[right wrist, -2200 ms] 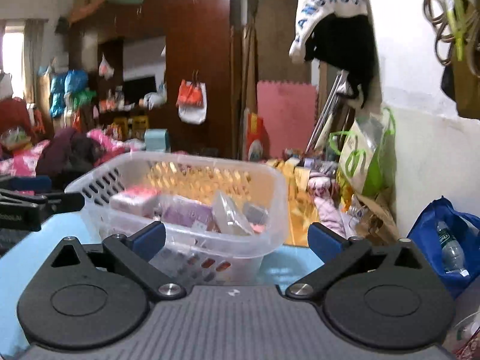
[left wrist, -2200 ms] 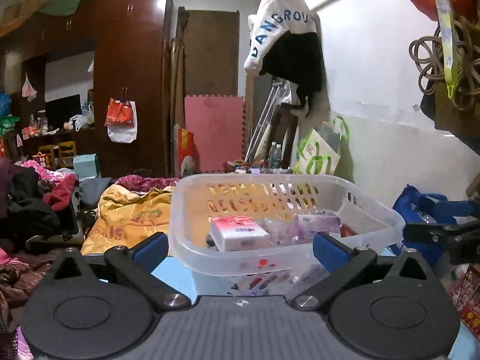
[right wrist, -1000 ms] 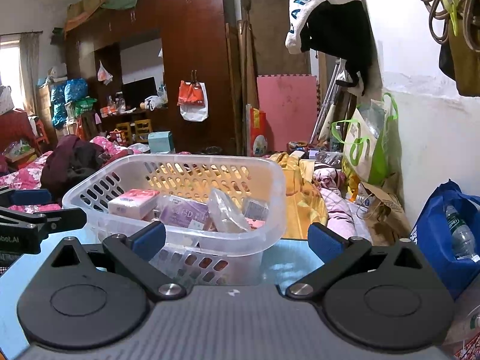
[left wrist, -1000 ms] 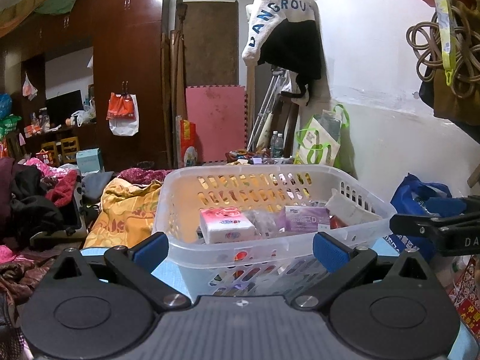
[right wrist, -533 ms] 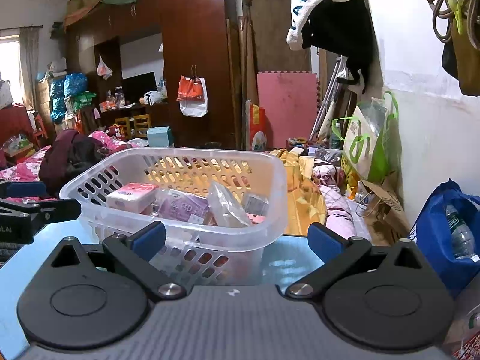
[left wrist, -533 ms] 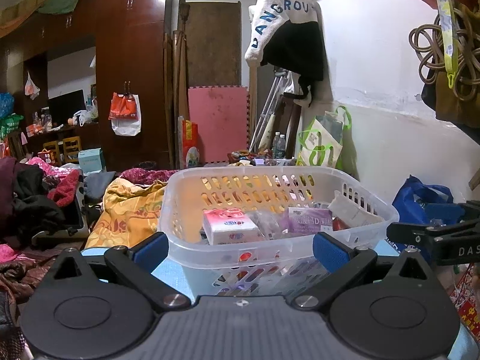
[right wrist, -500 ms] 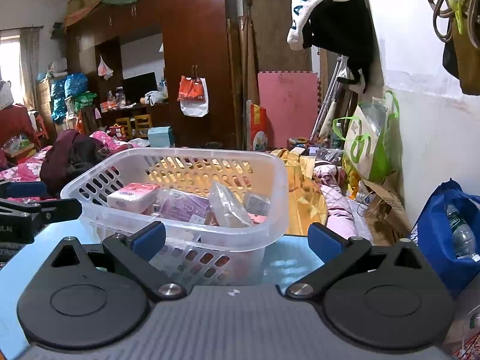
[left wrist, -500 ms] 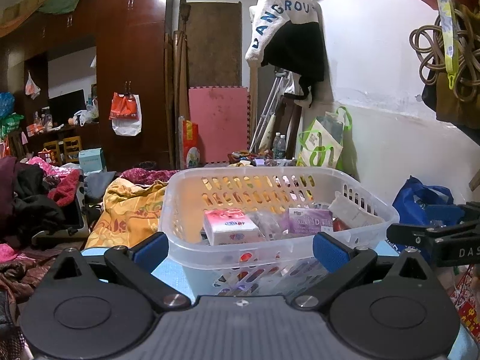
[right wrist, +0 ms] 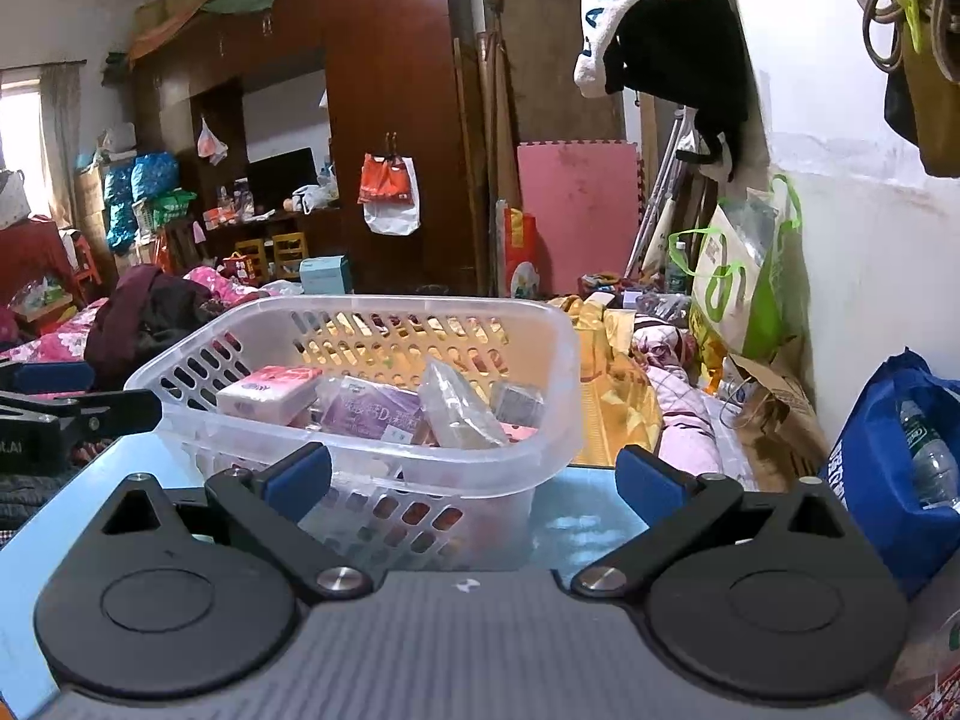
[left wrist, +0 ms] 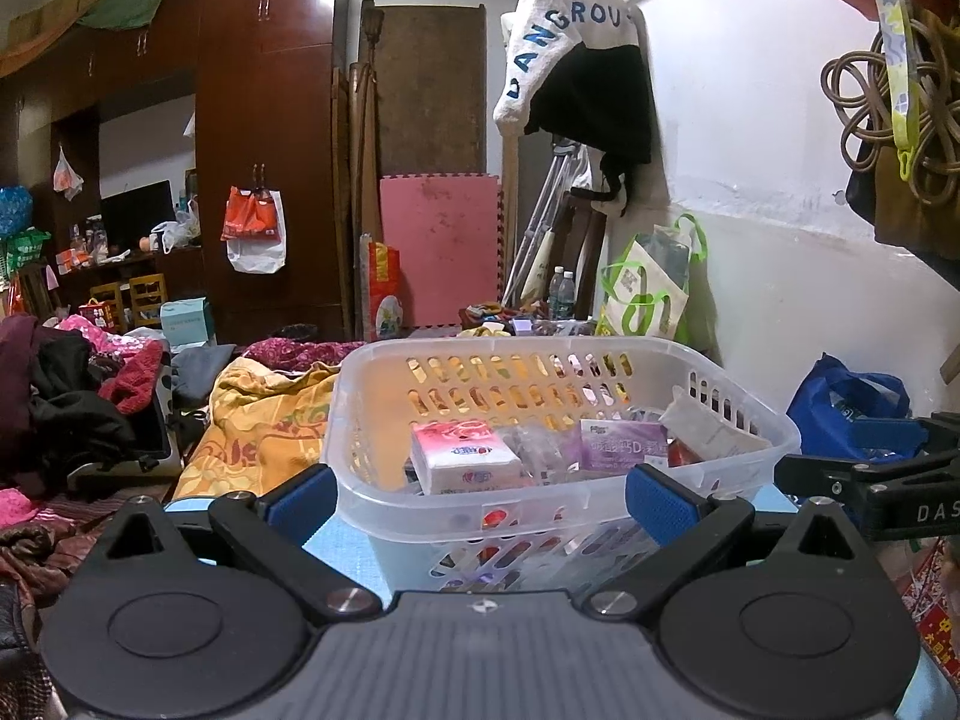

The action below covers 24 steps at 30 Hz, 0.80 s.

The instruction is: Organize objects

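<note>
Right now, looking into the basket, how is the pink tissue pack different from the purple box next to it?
The pink tissue pack is pink and white with rounded soft edges; the purple box is lilac with white printed characters and looks flatter. The tissue pack lies toward the basket's left side in the left camera's view, and the purple box sits to its right, with a clear packet between them. Both lie inside the basket, below its rim, and neither open gripper touches them.

left wrist: low, near basket | right wrist: same basket
</note>
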### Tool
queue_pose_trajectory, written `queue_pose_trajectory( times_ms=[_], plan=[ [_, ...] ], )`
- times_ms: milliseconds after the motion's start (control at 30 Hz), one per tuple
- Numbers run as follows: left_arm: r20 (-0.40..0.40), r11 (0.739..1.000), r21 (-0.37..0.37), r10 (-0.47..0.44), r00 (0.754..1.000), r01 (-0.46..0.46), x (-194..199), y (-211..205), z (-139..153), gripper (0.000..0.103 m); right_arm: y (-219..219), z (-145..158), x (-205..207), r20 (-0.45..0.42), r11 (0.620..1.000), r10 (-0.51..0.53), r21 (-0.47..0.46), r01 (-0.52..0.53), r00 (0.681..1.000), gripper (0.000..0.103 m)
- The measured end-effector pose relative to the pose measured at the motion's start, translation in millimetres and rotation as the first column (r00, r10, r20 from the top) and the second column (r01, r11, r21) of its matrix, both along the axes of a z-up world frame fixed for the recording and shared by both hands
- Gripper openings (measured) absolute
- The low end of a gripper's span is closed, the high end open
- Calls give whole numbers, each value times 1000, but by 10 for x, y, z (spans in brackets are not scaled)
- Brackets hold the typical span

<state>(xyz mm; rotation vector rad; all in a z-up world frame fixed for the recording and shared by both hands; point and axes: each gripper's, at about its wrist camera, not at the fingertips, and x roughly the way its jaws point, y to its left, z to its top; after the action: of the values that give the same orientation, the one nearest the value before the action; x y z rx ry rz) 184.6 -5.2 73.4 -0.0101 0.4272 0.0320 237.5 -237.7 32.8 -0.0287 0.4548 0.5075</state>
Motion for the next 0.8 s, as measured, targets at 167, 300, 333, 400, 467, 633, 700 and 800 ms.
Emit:
queue_pose_trajectory(
  times_ms=[167,300,333,400,467,633,700,800],
  plan=[
    [-1,1000,1,-2,1000,2,-3,-4,-2,103,-3,-3,-2,2,1000,1,-5,-1,1000,103],
    [-4,1000,5,-4,1000,4,-3,-17,-10,103,-10,-3,1,0,1000,1,-6,-1,1000,103],
    [-5,1000,4,-5,1000,5,-5,-11,-14,103,-6,-7,-1,0,1000,1,-7,-1,1000,103],
    [-7,1000,3,-6,1000,6,-6,-6,-17,103,-8,-9,0,0,1000,0,-7,0,1000,103],
    [-9,1000,1,-8,1000,8,-5,-6,-18,103,-7,-9,0,-1,1000,1,-7,-1,1000,103],
    [-11,1000,1,-15,1000,15,-11,-4,-19,103,-6,-24,0,0,1000,5,-8,-5,1000,103],
    [-11,1000,0,-16,1000,16,-11,-2,-21,103,-7,-27,0,0,1000,5,-8,-5,1000,103],
    [-12,1000,-1,-17,1000,17,-15,-1,-24,103,-7,-29,1,0,1000,5,-12,-5,1000,103]
  ],
)
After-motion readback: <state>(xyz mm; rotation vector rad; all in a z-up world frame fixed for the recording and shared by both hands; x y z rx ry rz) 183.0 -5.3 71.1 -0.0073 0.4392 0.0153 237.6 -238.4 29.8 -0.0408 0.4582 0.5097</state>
